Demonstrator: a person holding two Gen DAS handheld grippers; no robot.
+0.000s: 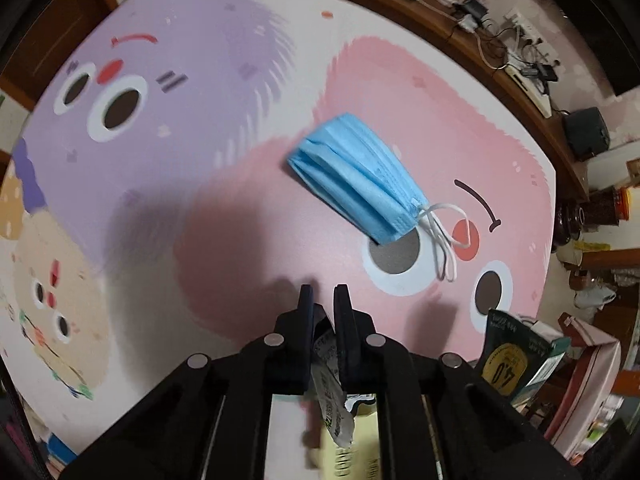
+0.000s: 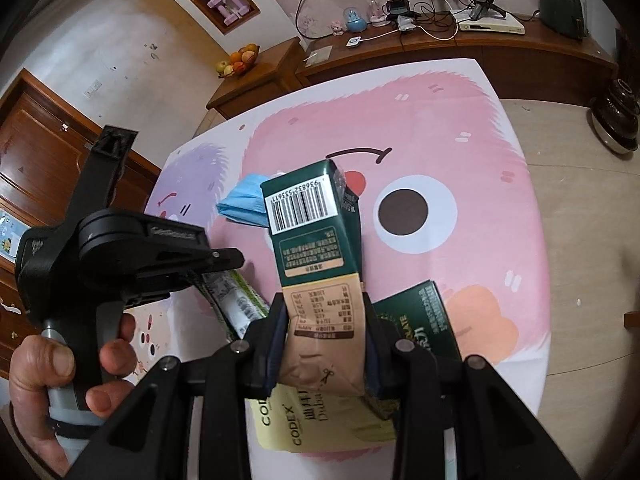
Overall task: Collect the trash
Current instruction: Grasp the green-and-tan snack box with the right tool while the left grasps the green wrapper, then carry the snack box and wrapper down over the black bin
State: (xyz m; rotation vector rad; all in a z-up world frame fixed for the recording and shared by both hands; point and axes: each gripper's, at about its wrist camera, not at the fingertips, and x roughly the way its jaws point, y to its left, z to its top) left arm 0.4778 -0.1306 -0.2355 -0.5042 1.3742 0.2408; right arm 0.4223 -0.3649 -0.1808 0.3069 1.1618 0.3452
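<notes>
With the left gripper (image 1: 324, 300) clamped on a wrapper (image 1: 330, 384) and the right gripper (image 2: 326, 320) on a carton (image 2: 316, 240), the blue mask (image 1: 352, 176) lies above the left gripper, slanting toward lower right.

Mat (image 1: 224, 184): white ground, cartoon fuzzy faces in purple, pink and tan; white eyes with dark brown pupils, red noses.
Face mask (image 1: 356, 180): light blue, pleated, white ear loops.
Carton (image 2: 316, 248): dark green top, kraft brown lower part, white barcode panel with black bars.
Wrapper (image 1: 332, 392): silvery white, dark print, green edge.
Yellow packet (image 2: 280, 428): pale yellow, dark lettering.
Left gripper (image 1: 324, 300): black, dark blue pads.
Right gripper (image 2: 325, 320): black, dark blue pads.
</notes>
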